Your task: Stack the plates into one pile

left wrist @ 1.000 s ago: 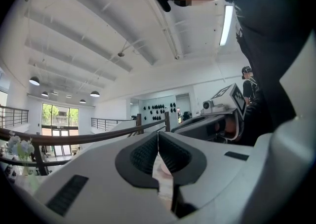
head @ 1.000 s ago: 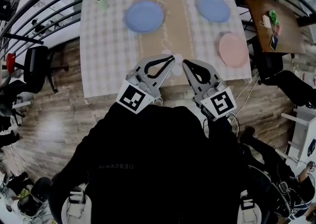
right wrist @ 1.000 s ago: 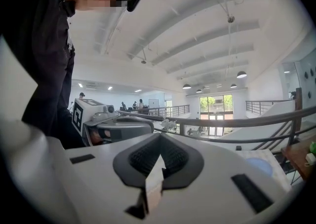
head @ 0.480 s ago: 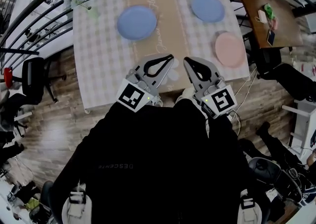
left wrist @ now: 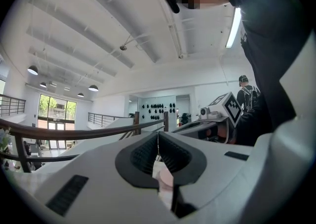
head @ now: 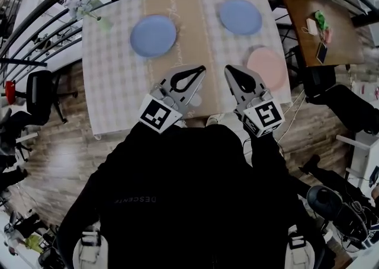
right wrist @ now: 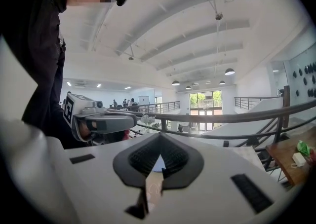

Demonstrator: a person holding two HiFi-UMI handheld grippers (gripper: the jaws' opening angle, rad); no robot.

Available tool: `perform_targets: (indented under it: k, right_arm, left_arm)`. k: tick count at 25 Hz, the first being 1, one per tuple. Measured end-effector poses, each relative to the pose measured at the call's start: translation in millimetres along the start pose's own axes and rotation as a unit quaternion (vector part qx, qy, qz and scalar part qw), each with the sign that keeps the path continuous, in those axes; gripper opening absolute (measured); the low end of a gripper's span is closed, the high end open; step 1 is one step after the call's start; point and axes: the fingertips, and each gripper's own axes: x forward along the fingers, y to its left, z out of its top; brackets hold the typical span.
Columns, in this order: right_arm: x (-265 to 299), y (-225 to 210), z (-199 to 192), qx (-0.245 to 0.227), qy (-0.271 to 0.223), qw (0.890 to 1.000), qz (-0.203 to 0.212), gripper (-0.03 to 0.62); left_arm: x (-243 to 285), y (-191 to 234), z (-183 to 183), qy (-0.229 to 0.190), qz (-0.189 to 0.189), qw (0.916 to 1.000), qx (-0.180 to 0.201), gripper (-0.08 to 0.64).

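My left gripper (head: 200, 70) and right gripper (head: 228, 70) have pushed forward over the worktop's (head: 112, 84) near edge, both closed and empty. The pink plate (head: 269, 67) now lies just right of the right gripper (likely my first pick). The left blue plate (head: 153, 35) and right blue plate (head: 240, 16) sit farther off, unstacked.

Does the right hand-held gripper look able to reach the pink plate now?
Probably yes: the pink plate lies close beside the right hand-held gripper with nothing between them, though its shut jaws must open first.
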Motion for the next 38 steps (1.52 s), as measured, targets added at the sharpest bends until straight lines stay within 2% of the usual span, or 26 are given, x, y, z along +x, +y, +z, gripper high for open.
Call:
perform_targets:
  k: [5,15,24,29,38]
  right_arm:
    - [-10,-37,-16,0.019,0.019,0.999,-0.028,0.003]
    - [-60,-110,-48,0.048,0.036,0.991,-0.123,0.005]
    - [-116,-155,-75,0.074,0.047,0.975,-0.203,0.018]
    - [-144,-175,-90,0.085,0.052,0.968,-0.229,0.02]
    - [-179,-211,-117,0.105,0.062,0.96,-0.252,0.029]
  left_arm:
    - [28,0,-8,0.005,-0.01,0.9995,-0.03,0.021]
    - [74,-16,-20,0.02,-0.045,0.9986,-0.023,0.021]
    - [127,-55,-22,0.0,-0.117,0.9929,-0.023,0.021]
    - [156,-80,-32,0.008,-0.147,0.9889,-0.019,0.021]
    - [206,-109,-45,0.026,-0.175,0.9842,-0.01,0.021]
